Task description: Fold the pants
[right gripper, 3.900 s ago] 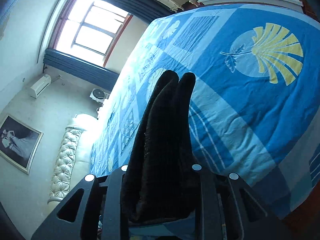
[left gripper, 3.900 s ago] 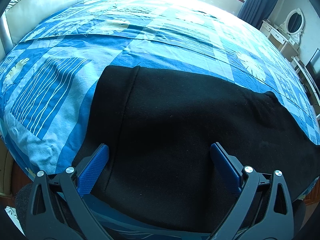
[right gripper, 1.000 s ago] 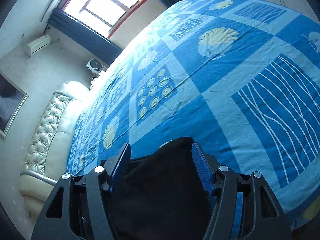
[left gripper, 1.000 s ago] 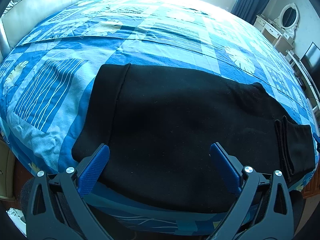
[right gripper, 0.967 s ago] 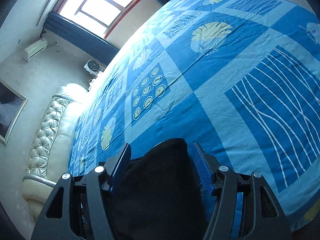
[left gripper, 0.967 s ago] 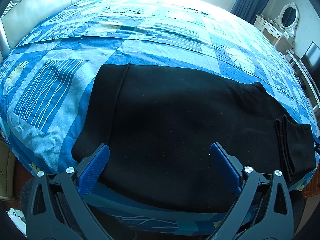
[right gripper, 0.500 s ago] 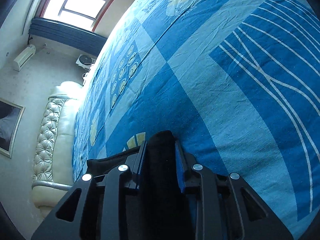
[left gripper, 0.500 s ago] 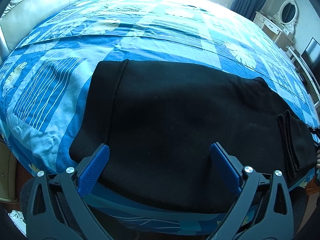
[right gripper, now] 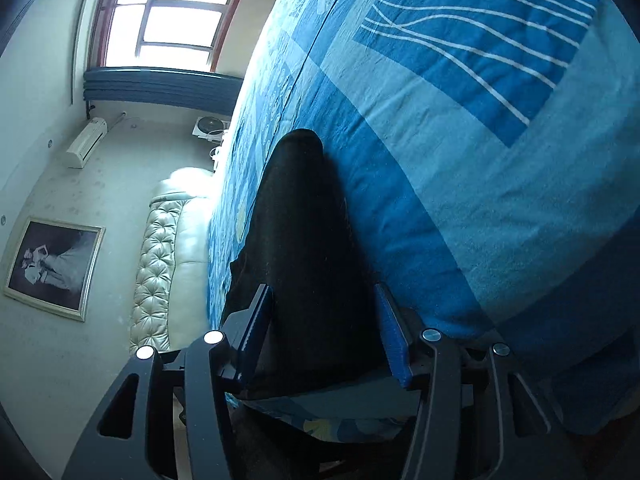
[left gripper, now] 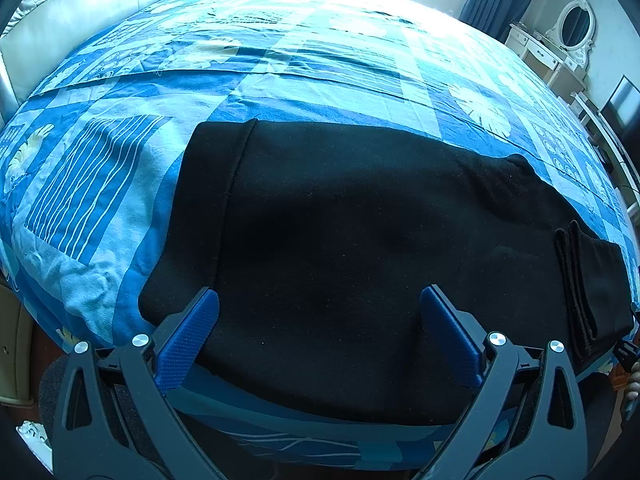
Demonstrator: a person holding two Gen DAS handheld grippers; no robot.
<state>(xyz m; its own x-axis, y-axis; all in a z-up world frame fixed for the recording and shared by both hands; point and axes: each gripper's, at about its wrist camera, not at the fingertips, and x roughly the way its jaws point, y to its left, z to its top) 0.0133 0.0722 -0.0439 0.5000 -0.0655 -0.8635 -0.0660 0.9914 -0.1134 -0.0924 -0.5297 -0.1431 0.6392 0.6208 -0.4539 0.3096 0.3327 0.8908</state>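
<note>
Black pants [left gripper: 360, 248] lie flat along the bed's [left gripper: 320, 80] near edge. Left tongs [left gripper: 320, 320] gape wide above them; right tongs [right gripper: 324, 328], just reopening, straddle the cuff unpressed. Judgement: regrip both layers squarely before folding leftward.

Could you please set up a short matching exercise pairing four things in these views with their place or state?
Things:
1. black fleece pants
2. left gripper
3. white oval vanity mirror
4. framed dark picture

Place or state:
A. hangs on the wall
B. stands at the room's far right
C. lies flat on the blue patterned bedspread
D. wide open above the cloth

Pairs: 1-C, 2-D, 3-B, 4-A
</note>
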